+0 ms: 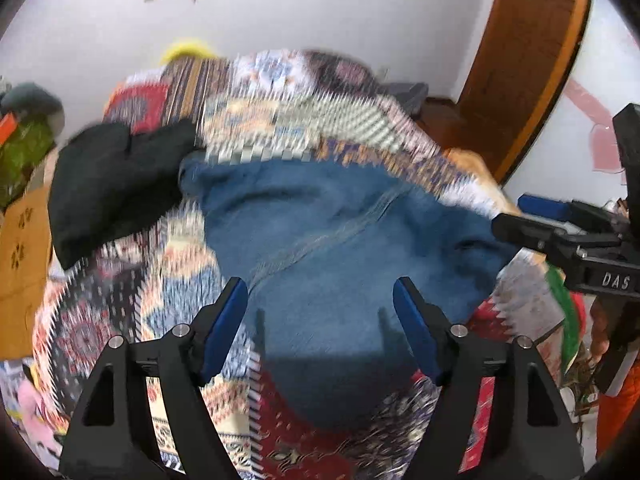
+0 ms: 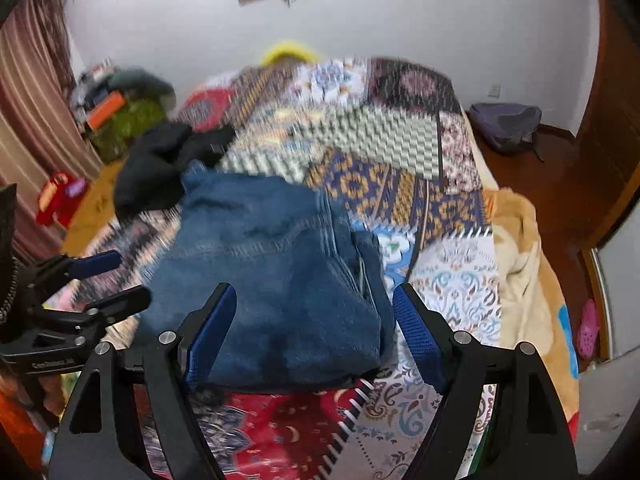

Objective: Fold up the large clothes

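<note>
A pair of blue jeans [image 1: 332, 256] lies folded in a thick bundle on the patterned bedspread [image 1: 132, 312]; it also shows in the right wrist view [image 2: 272, 272]. My left gripper [image 1: 320, 292] is open and empty, hovering just above the near part of the jeans. My right gripper [image 2: 314, 300] is open and empty above the near edge of the bundle. The right gripper also shows at the right edge of the left wrist view [image 1: 516, 216], and the left gripper shows at the left edge of the right wrist view [image 2: 116, 280]. Both views are blurred.
A black garment [image 1: 116, 184] lies crumpled on the bed beyond the jeans to the left [image 2: 160, 164]. A beige blanket [image 2: 524, 264] hangs over the bed's right side. A grey backpack [image 2: 508, 124] sits on the wooden floor. Clutter and a cardboard box [image 1: 24, 240] stand at left.
</note>
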A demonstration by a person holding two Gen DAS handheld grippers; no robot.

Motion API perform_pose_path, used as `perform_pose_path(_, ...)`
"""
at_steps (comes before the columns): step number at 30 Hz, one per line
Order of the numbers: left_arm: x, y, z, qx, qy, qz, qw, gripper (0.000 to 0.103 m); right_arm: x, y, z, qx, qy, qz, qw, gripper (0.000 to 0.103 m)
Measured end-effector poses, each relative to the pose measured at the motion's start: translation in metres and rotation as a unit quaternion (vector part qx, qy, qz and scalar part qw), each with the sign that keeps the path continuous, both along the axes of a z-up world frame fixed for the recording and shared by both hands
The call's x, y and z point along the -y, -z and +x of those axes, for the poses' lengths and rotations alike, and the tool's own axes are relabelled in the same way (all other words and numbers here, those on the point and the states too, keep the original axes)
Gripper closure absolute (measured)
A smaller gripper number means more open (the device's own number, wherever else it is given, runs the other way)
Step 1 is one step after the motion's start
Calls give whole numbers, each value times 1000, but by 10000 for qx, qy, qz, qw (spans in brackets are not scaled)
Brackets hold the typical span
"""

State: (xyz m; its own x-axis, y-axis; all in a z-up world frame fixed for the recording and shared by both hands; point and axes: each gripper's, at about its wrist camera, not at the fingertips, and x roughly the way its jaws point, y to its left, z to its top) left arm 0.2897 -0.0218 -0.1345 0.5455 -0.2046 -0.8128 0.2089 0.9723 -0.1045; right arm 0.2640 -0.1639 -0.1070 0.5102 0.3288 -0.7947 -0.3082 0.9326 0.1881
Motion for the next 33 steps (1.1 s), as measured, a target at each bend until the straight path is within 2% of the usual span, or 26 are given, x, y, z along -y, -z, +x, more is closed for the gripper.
perform_pose_path(3,-7,35,-4,-517,18,70,9986,28,8,26,5,-386,55,-280,9988,25)
perform_pose_path(4,-11,42,-7,-536,26,8,9986,27,14,34,5,-481,61,-354,9982,25)
perform_pose_path(7,-20,51,-17,-426,-36,-177,9989,21,37,45,2,-695,65,-41,9976,20)
perform_pose_path(12,-27,52,-28,-364,-176,-403,9984,21,62,54,3,-1114,276,313,9929,18)
perform_pose_path(17,-34,43,-25,-506,-279,-541,9969,21,53,39,3,-973,111,28,9952,18)
perform_pose_path(21,-40,28,-19,-278,-426,-156,9986,21,43,28,11,-780,-130,-83,9968,18)
perform_pose_path(24,-49,19,-7,-155,-570,-123,9982,21,39,25,24,-788,-192,105,9966,18)
perform_pose_path(29,-57,23,18,-294,-660,-291,9970,21,31,41,52,-1166,-316,490,9915,18)
perform_pose_path(32,-56,39,32,-629,-546,-595,9948,21,33,66,70,-1605,-210,650,9847,18)
perform_pose_path(33,-57,47,36,-771,-542,-741,9928,21,37,77,77,-1853,-156,853,9789,18)
